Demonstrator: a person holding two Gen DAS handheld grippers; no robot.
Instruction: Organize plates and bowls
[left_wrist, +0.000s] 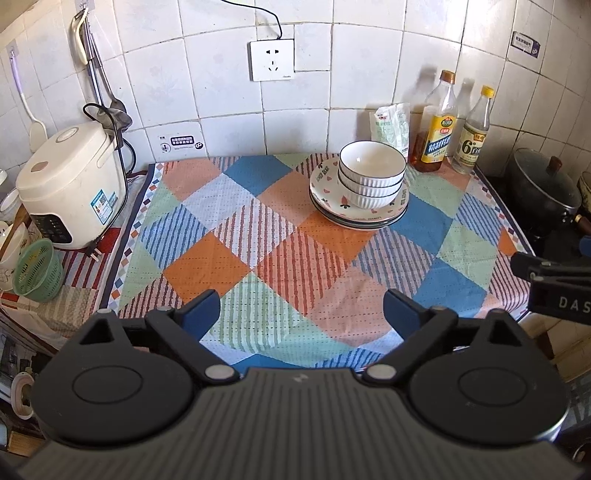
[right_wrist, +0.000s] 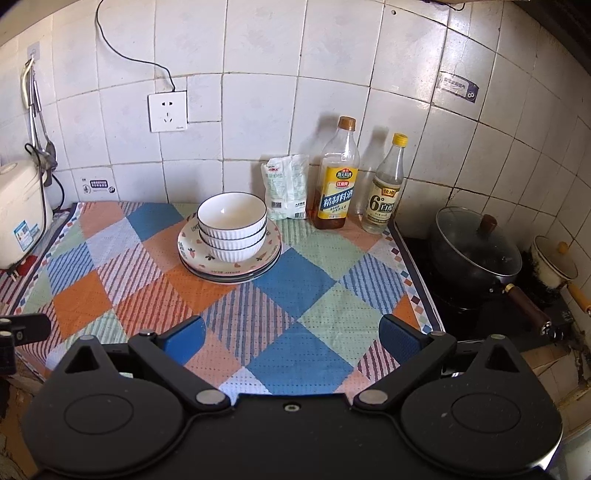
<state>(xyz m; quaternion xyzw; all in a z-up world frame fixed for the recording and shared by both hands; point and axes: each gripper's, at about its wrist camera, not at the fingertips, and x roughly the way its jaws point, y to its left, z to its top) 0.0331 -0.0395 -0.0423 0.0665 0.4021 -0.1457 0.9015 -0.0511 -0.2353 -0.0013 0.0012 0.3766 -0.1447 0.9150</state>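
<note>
Three white ribbed bowls (left_wrist: 371, 177) with dark rims are nested upright on a stack of patterned plates (left_wrist: 327, 197) at the back of the checked cloth. The same bowls (right_wrist: 232, 229) and plates (right_wrist: 271, 254) show in the right wrist view, left of centre. My left gripper (left_wrist: 301, 312) is open and empty over the front of the cloth, well short of the stack. My right gripper (right_wrist: 291, 338) is open and empty, also near the front edge. Part of the right gripper (left_wrist: 554, 286) shows at the right edge of the left view.
A white rice cooker (left_wrist: 70, 184) and a green basket (left_wrist: 37, 269) stand at the left. Two bottles (right_wrist: 338, 177) (right_wrist: 386, 188) and a white packet (right_wrist: 286, 186) stand against the back wall. A lidded black pot (right_wrist: 476, 251) sits on the stove at right. The checked cloth (left_wrist: 258, 240) covers the counter.
</note>
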